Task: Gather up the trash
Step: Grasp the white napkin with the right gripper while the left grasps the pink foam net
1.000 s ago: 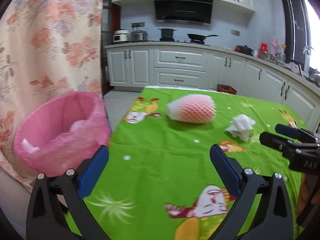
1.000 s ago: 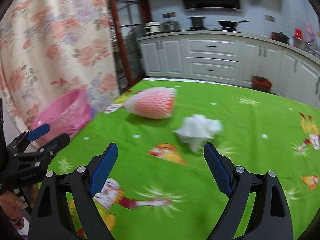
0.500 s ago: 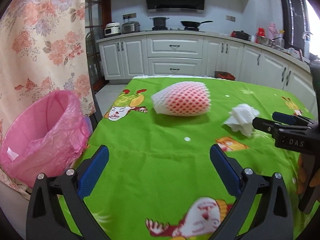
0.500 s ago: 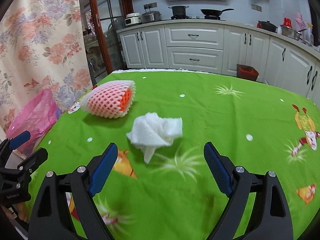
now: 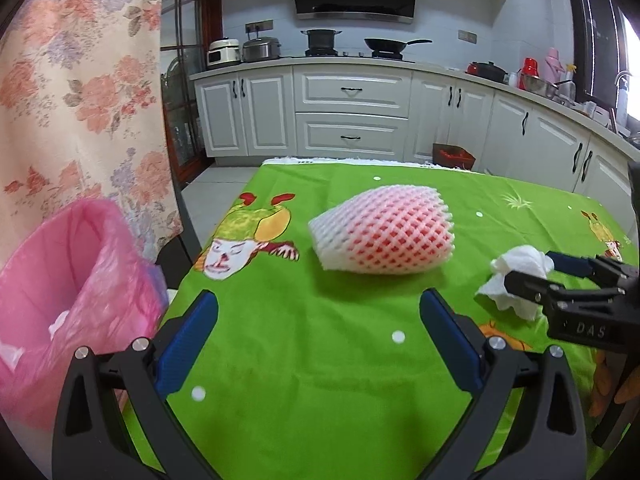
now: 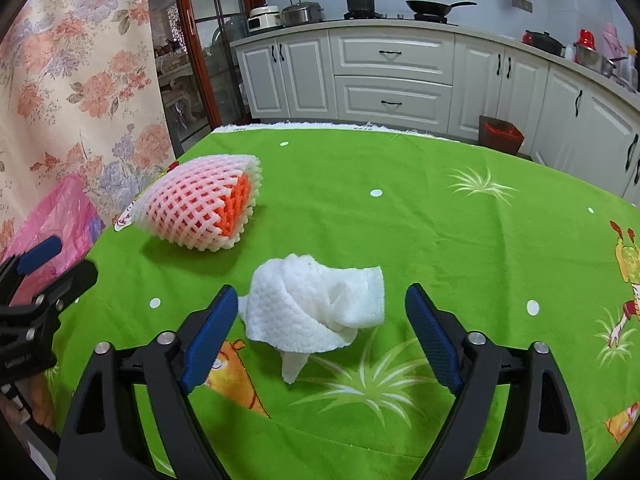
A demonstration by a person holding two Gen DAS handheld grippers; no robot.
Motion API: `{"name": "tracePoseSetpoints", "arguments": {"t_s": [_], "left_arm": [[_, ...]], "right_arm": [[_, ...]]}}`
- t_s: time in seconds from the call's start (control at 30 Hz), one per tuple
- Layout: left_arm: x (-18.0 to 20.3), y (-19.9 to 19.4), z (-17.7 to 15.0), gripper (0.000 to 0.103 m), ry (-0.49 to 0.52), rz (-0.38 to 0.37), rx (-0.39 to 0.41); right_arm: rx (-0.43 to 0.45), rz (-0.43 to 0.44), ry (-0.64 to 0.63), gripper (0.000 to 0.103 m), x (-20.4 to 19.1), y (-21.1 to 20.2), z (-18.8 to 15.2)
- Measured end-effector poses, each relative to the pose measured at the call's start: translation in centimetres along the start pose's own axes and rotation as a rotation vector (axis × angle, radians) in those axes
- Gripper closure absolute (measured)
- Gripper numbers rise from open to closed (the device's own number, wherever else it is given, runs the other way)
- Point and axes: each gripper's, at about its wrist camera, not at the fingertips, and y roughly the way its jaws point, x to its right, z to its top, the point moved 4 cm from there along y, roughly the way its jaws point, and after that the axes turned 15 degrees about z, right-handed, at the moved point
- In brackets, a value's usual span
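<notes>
Moved since a second ago: both my grippers have come forward over the green tablecloth (image 6: 460, 240); the crumpled paper towel (image 6: 316, 312) that lay well ahead of my right gripper (image 6: 316, 332) now sits between its blue pads, and the foam fruit net (image 5: 382, 236) has drawn nearer to my left gripper (image 5: 320, 344).
Right fingers: spread, though they have just been closing in; the left pad (image 6: 210, 336) is at the towel's edge, whether touching I cannot tell, while the right pad stands clear of it, so nothing is pinched yet.
Left fingers: spread wide with only bare cloth between them; the net lies ahead, apart from both pads.
Paper towel: on the cloth, a loose white wad, not lifted.
Foam fruit net: on its side toward the table's far left part, white mesh over an orange inside, untouched.
Pink bin bag (image 5: 60, 300): open, beside the table's left edge, near my left gripper; a few pale scraps show inside it.
Done so far: judging by those scraps, some trash may already be in the bag; neither piece on the table has been collected.
Left to do: I judge that I must finish the squeeze on the towel, carry it across to the bag, then take the net the same way.
Progress: early for these two pieces, at the start of the first grasp.
</notes>
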Motion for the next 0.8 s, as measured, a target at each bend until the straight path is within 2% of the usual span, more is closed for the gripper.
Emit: {"name": "tracePoseSetpoints", "arguments": {"t_s": [0.17,0.2,0.23,0.43,0.63,0.8], "left_arm": [[0.6,2.5,1.3,0.005,-0.005,-0.055,-0.035],[0.8,2.8,1.5,0.005,-0.002,-0.067,-0.038],[1.1,3.1,1.8,0.005,0.003,-0.073,-0.037],[2.8,5.5,3.4,0.005,0.052,-0.100,-0.032],[4.5,5.9,4.8,0.005,0.029,-0.155,-0.039],[7.2,6.6,5.6,0.005,0.085,-0.131,-0.038]], "right_arm": [[-0.012,0.013,0.008,0.058,0.0,0.1,-0.2],[-0.013,0.012,0.003,0.070,0.0,0.1,-0.2],[-0.008,0.003,-0.006,0.073,-0.1,-0.1,-0.2],[0.011,-0.001,-0.009,0.075,-0.2,-0.8,-0.6],[0.024,-0.006,0.013,0.075,0.2,-1.3,-0.7],[0.049,0.011,0.031,0.075,0.4,-1.8,-0.5]]}}
